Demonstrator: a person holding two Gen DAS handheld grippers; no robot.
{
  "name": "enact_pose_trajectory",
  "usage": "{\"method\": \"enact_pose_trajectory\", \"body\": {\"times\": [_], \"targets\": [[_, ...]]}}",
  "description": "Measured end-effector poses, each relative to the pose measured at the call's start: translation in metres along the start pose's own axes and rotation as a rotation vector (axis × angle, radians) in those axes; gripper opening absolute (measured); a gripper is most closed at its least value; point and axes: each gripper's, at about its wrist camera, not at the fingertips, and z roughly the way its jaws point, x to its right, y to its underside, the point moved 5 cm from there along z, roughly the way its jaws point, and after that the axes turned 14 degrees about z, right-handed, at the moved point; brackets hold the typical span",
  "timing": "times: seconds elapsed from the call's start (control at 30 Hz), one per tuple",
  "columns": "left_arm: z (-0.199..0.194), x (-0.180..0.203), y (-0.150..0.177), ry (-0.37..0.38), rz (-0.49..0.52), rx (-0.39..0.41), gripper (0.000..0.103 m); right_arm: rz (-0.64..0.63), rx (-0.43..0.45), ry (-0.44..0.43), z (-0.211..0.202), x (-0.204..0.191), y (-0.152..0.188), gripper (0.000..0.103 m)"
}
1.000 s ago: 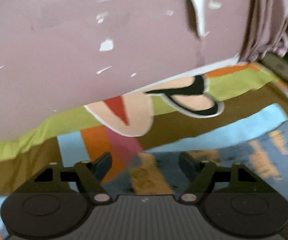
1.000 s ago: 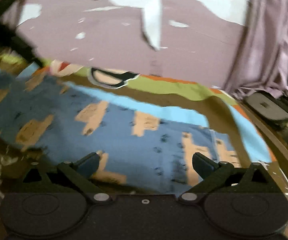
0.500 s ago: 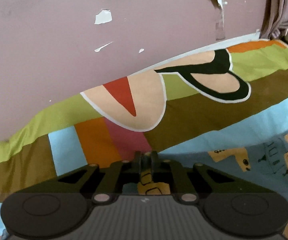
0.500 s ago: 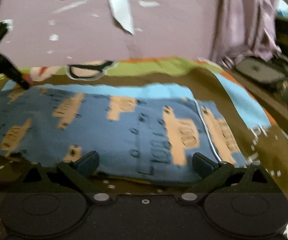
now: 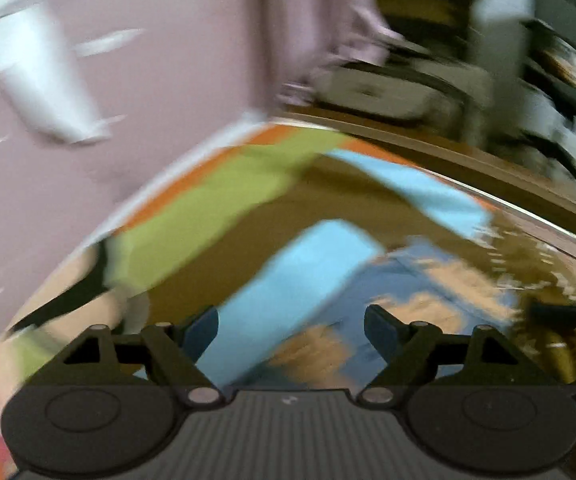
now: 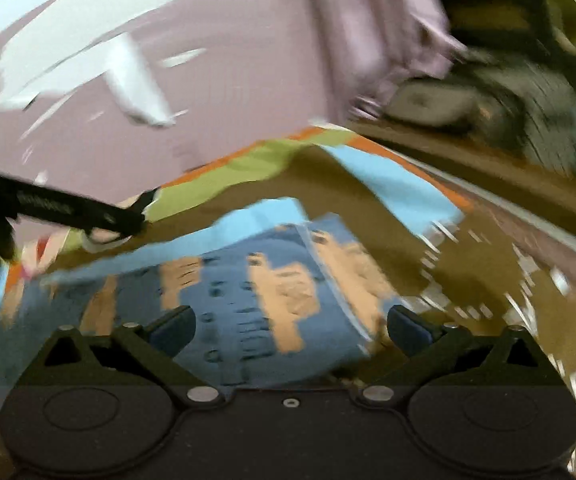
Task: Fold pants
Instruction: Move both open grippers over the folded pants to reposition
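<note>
The blue patterned pants [image 6: 255, 300] are lying already folded into a compact rectangle on the striped bedspread [image 6: 328, 172], while the left gripper [image 5: 291, 326], jaws just sprung apart, and the right gripper [image 6: 291, 326], jaws wide, are hovering over them empty, suggesting little folding remains.

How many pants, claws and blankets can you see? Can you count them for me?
Pants: 1, the blue pants with orange patches, lying on the bedspread.
Claws: 2, the left claw and the right claw, both open with nothing between their pads.
Bedspreads: 1, the striped bedspread under the pants.
Total: 4
</note>
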Motion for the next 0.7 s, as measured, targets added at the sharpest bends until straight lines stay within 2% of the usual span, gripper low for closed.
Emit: {"method": "enact_pose_trajectory", "body": {"times": [0.07,0.13,0.23,0.33,0.4,0.53,0.57,0.63,0.67,0.7], "targets": [[0.021,0.026,-0.022,0.068,0.079,-0.012,0.084,0.12,-0.024,0.001,-0.001,0.021,-0.005,0.095],[0.045,0.044,-0.039,0.108,0.145,-0.047,0.084,0.196,-0.062,0.001,0.004,0.035,-0.008,0.085],[0.075,0.06,-0.049,0.119,0.214,-0.104,0.08,0.263,-0.075,-0.015,0.009,0.045,-0.012,0.076],[0.099,0.061,-0.041,0.117,0.237,-0.132,0.08,0.311,-0.094,-0.035,0.012,0.048,-0.013,0.064],[0.102,0.058,-0.033,0.112,0.227,-0.118,0.086,0.319,-0.106,-0.041,0.016,0.049,-0.012,0.062],[0.103,0.047,-0.031,0.129,0.144,-0.125,0.086,0.365,-0.097,-0.056,0.024,0.05,-0.017,0.06],[0.101,0.044,-0.031,0.126,0.132,-0.128,0.085,0.387,-0.093,-0.06,0.025,0.052,-0.018,0.056],[0.095,0.038,-0.033,0.11,0.115,-0.124,0.085,0.429,-0.088,-0.055,0.025,0.059,-0.018,0.042],[0.089,0.035,-0.035,0.111,0.094,-0.113,0.085,0.449,-0.087,-0.047,0.026,0.062,-0.018,0.03],[0.085,0.03,-0.037,0.116,0.065,-0.105,0.085,0.479,-0.084,-0.047,0.026,0.066,-0.018,0.023]]}}
